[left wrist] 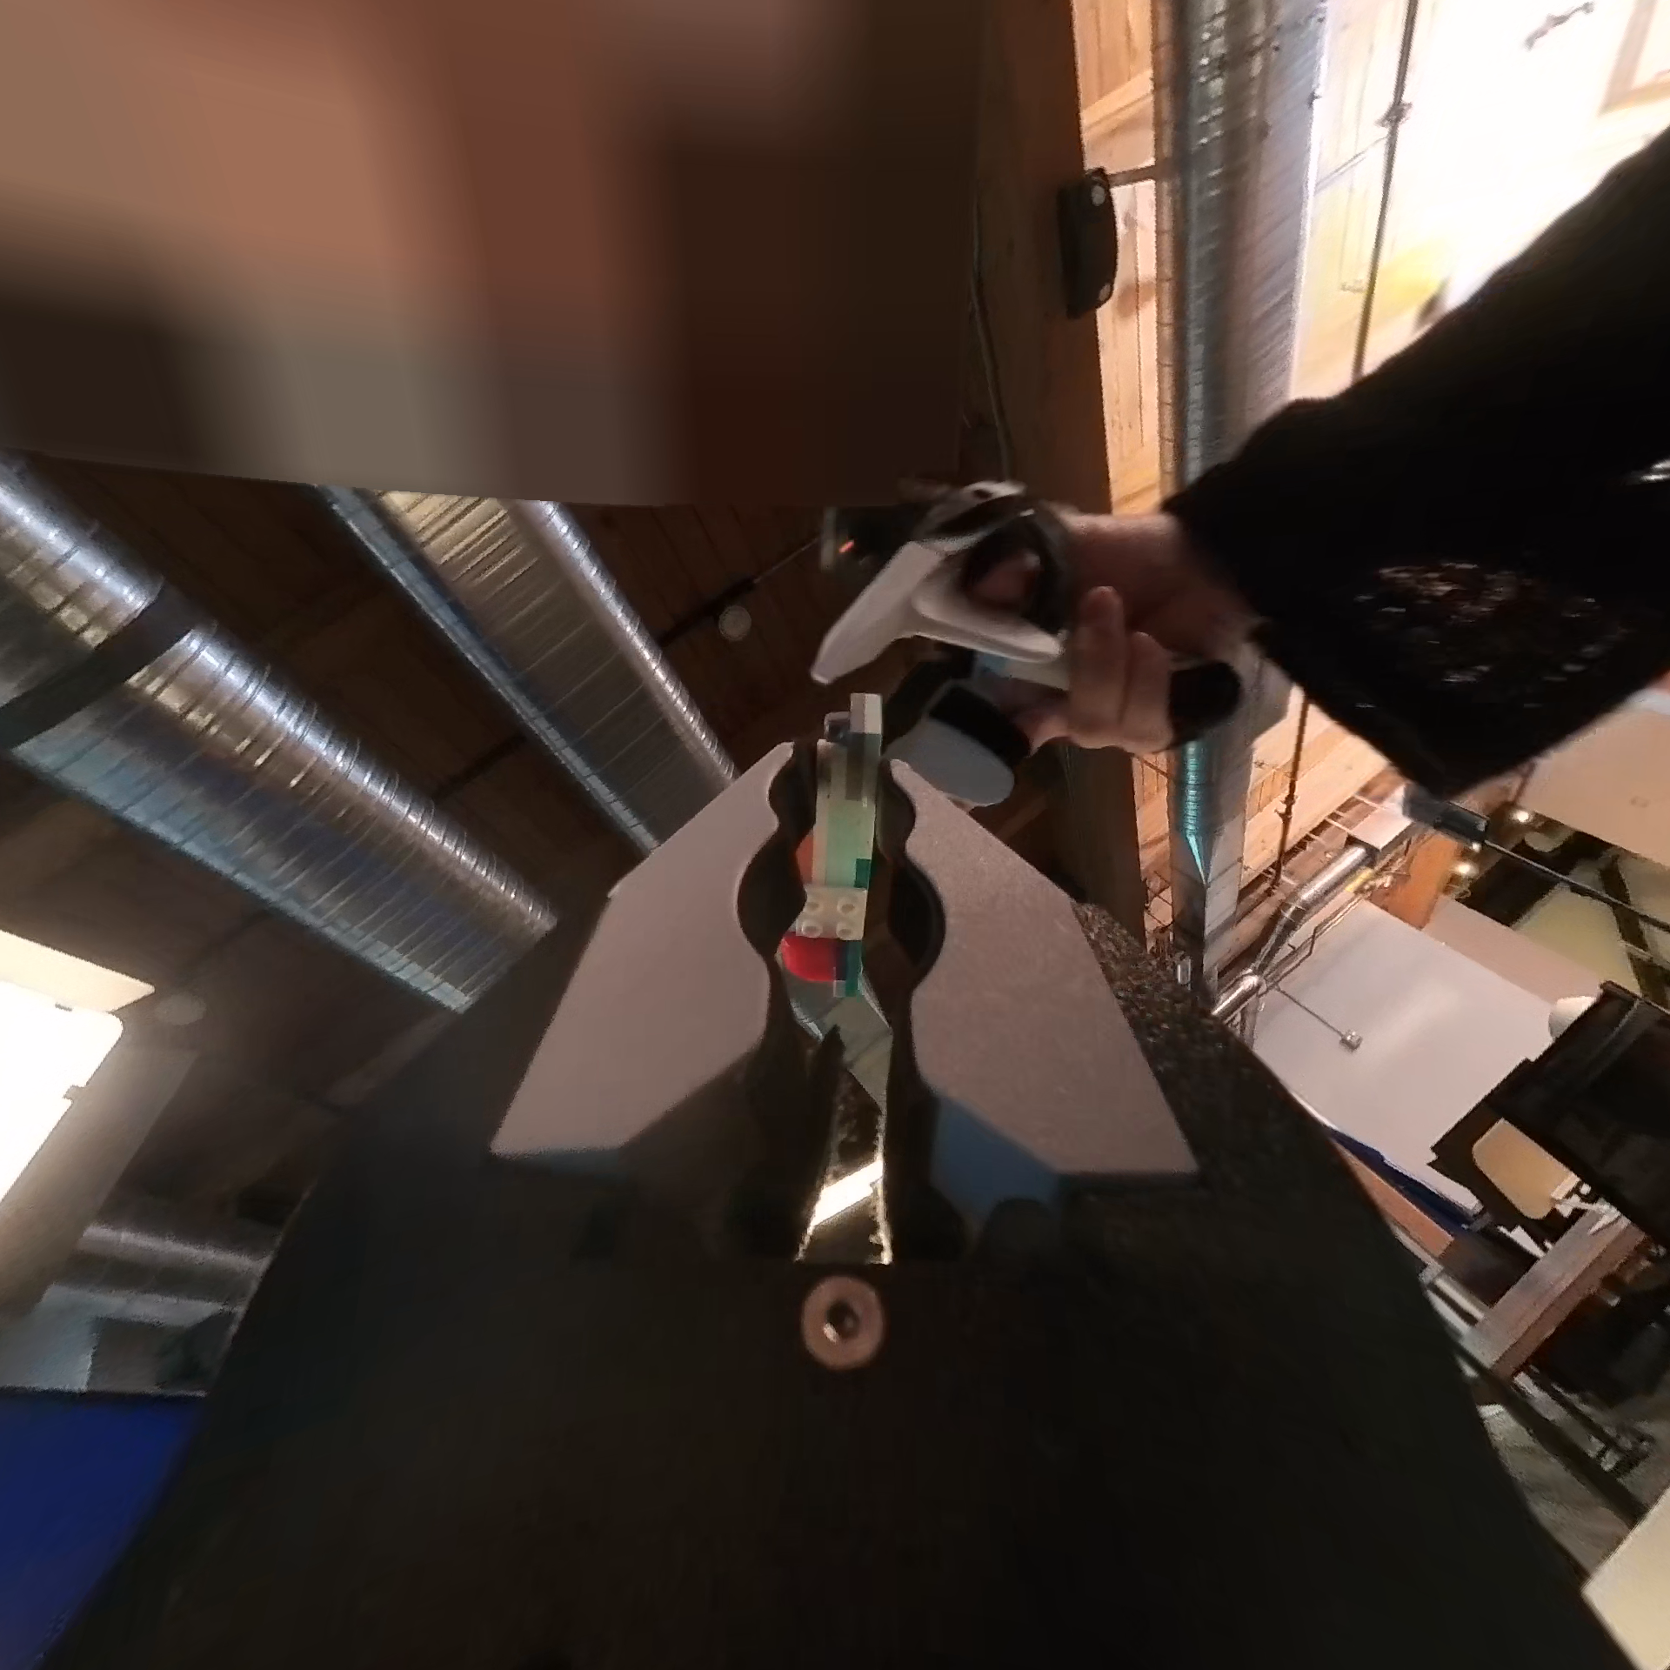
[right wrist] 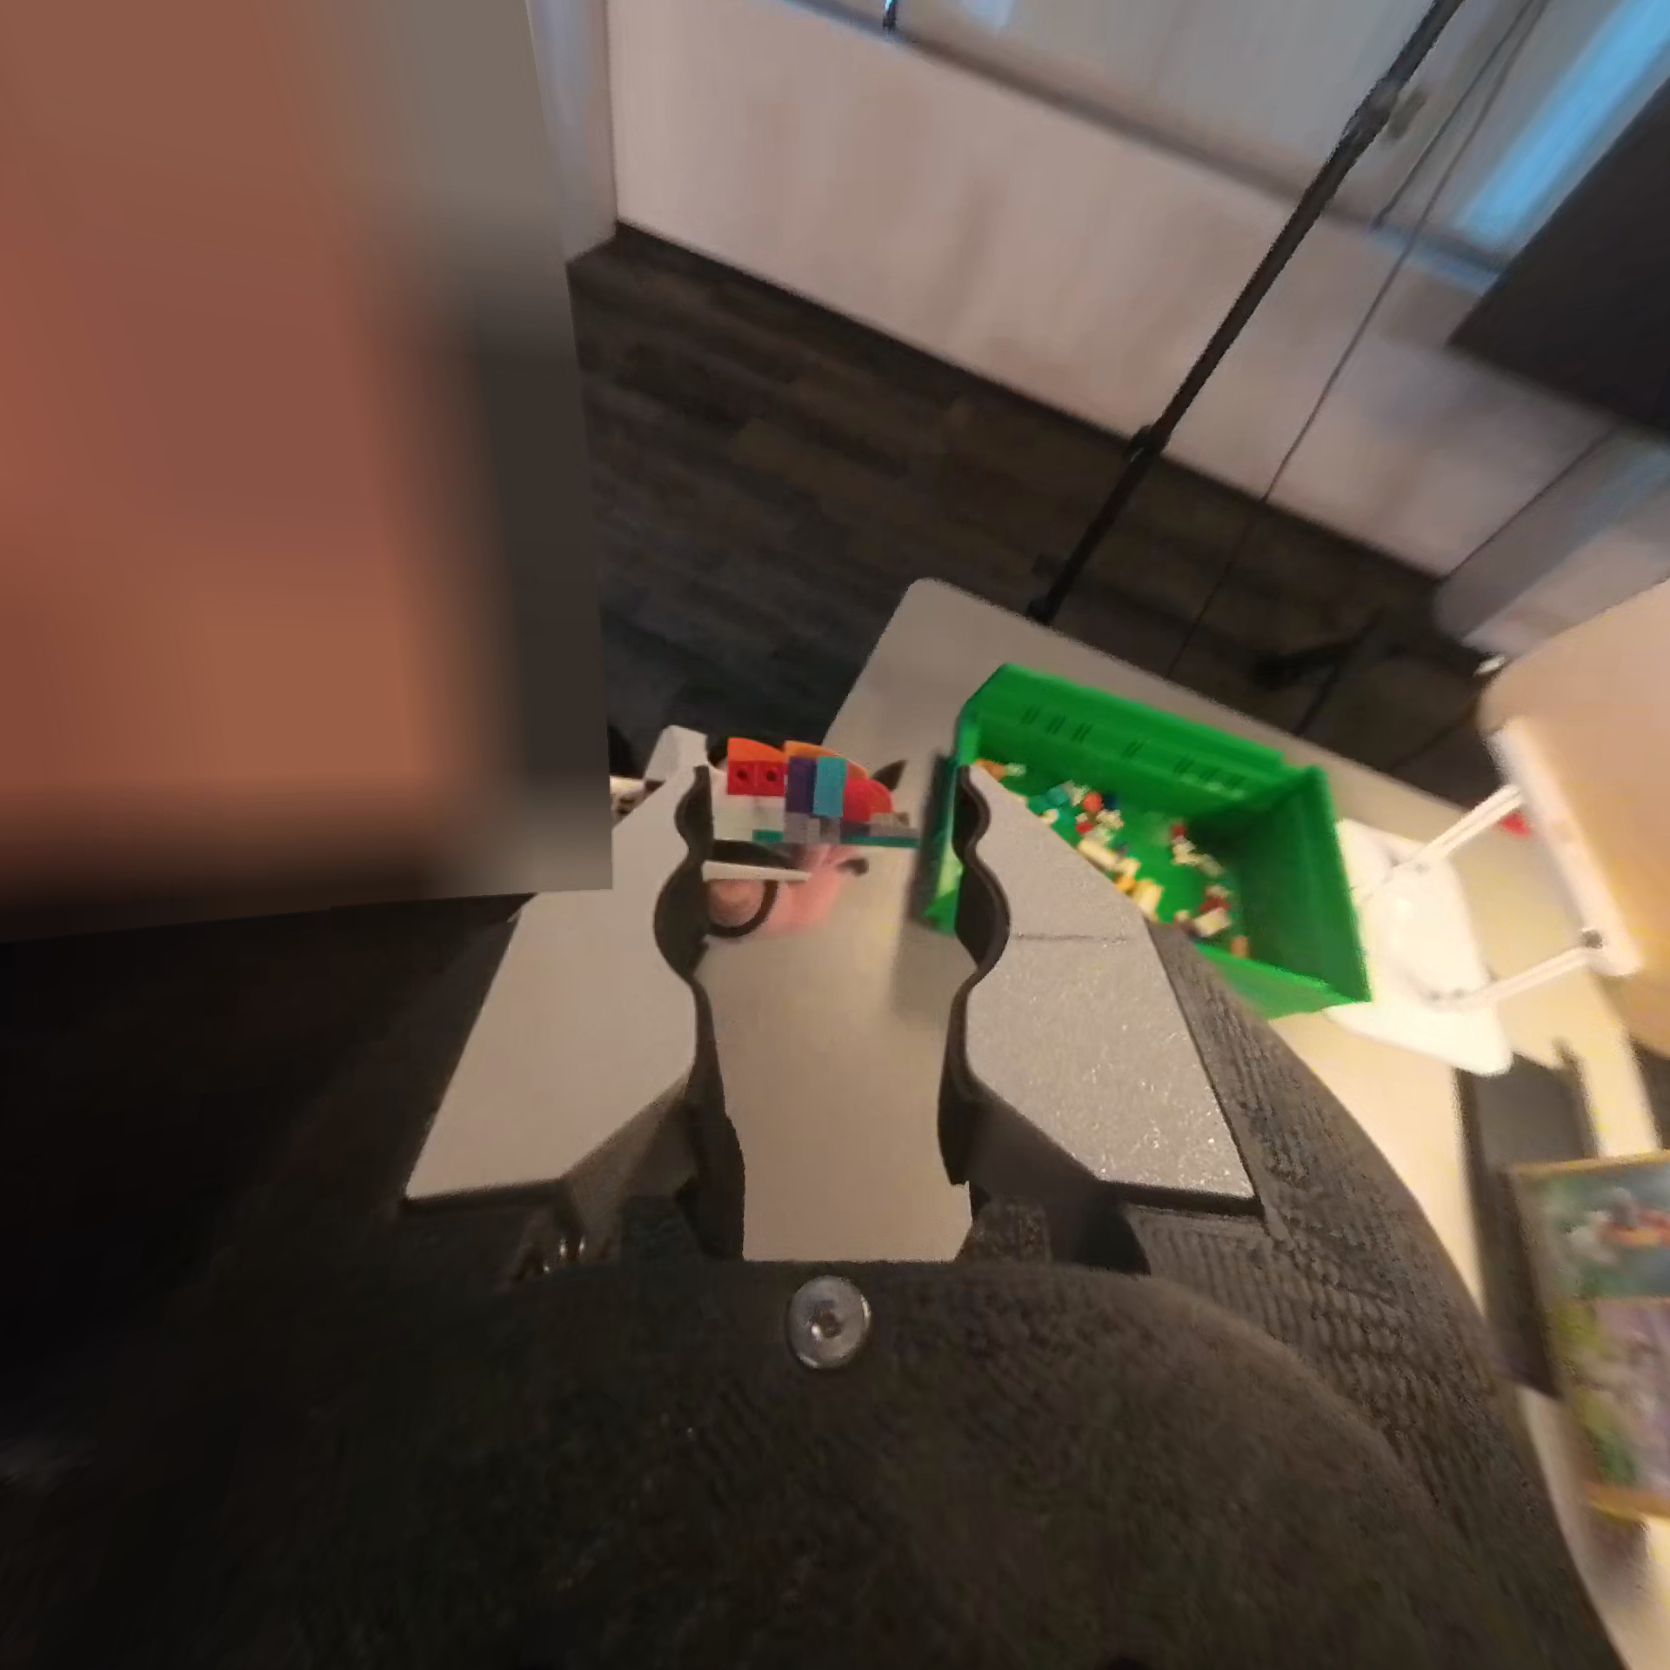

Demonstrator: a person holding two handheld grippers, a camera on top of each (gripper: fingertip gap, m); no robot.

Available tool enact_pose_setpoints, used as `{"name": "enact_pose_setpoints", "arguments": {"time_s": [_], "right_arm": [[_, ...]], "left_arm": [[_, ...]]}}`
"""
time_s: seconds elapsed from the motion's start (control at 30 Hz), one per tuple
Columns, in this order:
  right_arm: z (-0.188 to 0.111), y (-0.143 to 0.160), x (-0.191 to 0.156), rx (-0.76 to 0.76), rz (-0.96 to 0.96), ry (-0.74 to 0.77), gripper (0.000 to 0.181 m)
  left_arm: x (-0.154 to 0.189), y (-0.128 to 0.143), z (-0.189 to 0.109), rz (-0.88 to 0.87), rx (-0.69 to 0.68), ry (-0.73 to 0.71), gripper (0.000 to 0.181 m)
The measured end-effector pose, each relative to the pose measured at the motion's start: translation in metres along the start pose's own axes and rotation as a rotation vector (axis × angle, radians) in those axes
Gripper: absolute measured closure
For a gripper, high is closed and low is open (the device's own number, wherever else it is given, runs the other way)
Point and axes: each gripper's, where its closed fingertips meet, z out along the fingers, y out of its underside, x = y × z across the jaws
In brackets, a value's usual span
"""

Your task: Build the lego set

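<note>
My left gripper (left wrist: 845, 768) points up toward the ceiling and is shut on a small lego build (left wrist: 845, 840) of white, pale green, teal and red pieces, held edge-on between the fingers. In the right wrist view the same build (right wrist: 813, 795) shows red, orange, purple and teal bricks on a white and teal base, just beyond my right gripper (right wrist: 831, 786). The right gripper is open and empty above the grey table (right wrist: 813, 1039). A green bin (right wrist: 1283, 840) holds several loose bricks to the right.
A hand (left wrist: 1111, 651) in a black sleeve holds the right gripper's white handle (left wrist: 922, 614) up close to the build. A white stand (right wrist: 1446, 949) and a colourful box (right wrist: 1609, 1337) are on the table at right. A black tripod pole (right wrist: 1220, 361) stands behind the table.
</note>
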Motion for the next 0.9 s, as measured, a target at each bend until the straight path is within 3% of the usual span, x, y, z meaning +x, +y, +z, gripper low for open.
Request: {"name": "enact_pose_setpoints", "arguments": {"time_s": [0.1,0.27,0.4,0.53,0.73,0.9], "right_arm": [[-0.008,-0.003,0.002,0.067,-0.084,0.085,0.130],[-0.009,0.006,0.008,0.033,-0.308,0.250,0.130],[-0.006,0.009,0.022,-0.077,-0.673,0.510,0.124],[0.014,0.005,0.017,-0.128,-0.987,0.657,0.122],[0.035,-0.005,0.014,-0.136,-1.206,0.801,0.120],[0.044,-0.013,0.012,-0.142,-1.319,0.865,0.119]], "left_arm": [[-0.009,0.000,0.006,-0.015,-0.005,-0.022,0.171],[-0.028,0.001,0.013,-0.117,-0.001,-0.076,0.171],[-0.045,0.002,0.020,-0.258,0.011,-0.129,0.171],[-0.060,0.005,0.023,-0.442,0.019,-0.191,0.170],[-0.071,0.005,0.027,-0.754,0.080,-0.229,0.171],[-0.074,0.008,0.028,-0.873,0.111,-0.233,0.171]]}}
